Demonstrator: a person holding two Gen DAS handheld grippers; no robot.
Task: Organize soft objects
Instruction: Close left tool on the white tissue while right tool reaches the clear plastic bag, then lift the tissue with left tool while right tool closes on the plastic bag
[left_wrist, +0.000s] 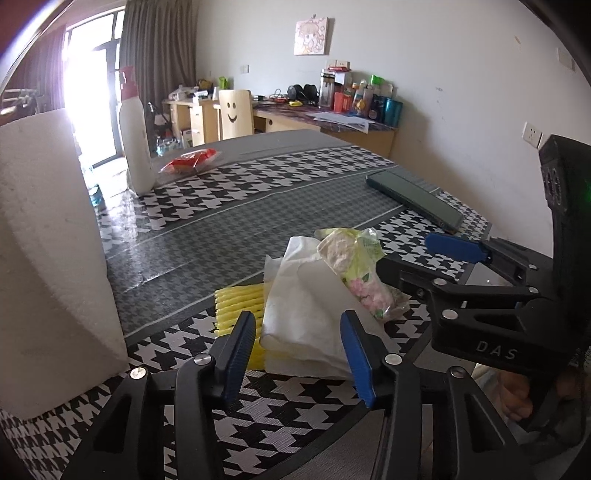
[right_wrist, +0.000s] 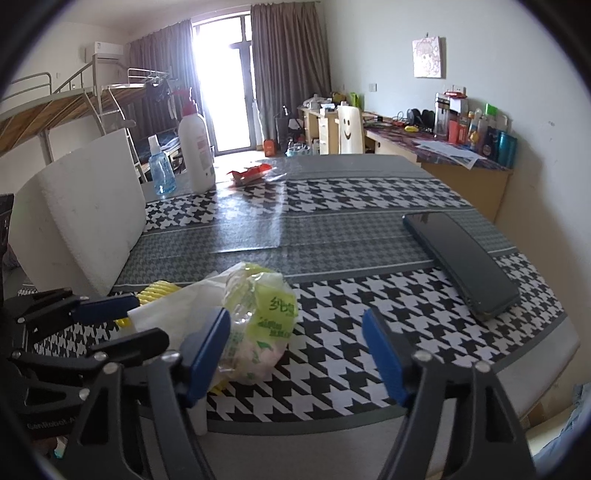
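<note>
Near the worktop's (left_wrist: 229, 221) front edge a white tissue (left_wrist: 306, 314) lies over a yellow cloth (left_wrist: 238, 302). A crumpled plastic packet (left_wrist: 354, 266) rests on the tissue, its long axis running from the front edge toward the far one. The left tongs (left_wrist: 299, 354) stand partly open around the tissue, their pads clear of it. The right tongs (right_wrist: 295, 354) gape wide, empty, just beside the packet.

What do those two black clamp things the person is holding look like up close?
Both are alike. The left tool and the right tool have black angular linkage arms joined by silver rivets, ending in ribbed blue fingers. White letters "DAS" mark the right tool's body, and a green light glows there.
</note>
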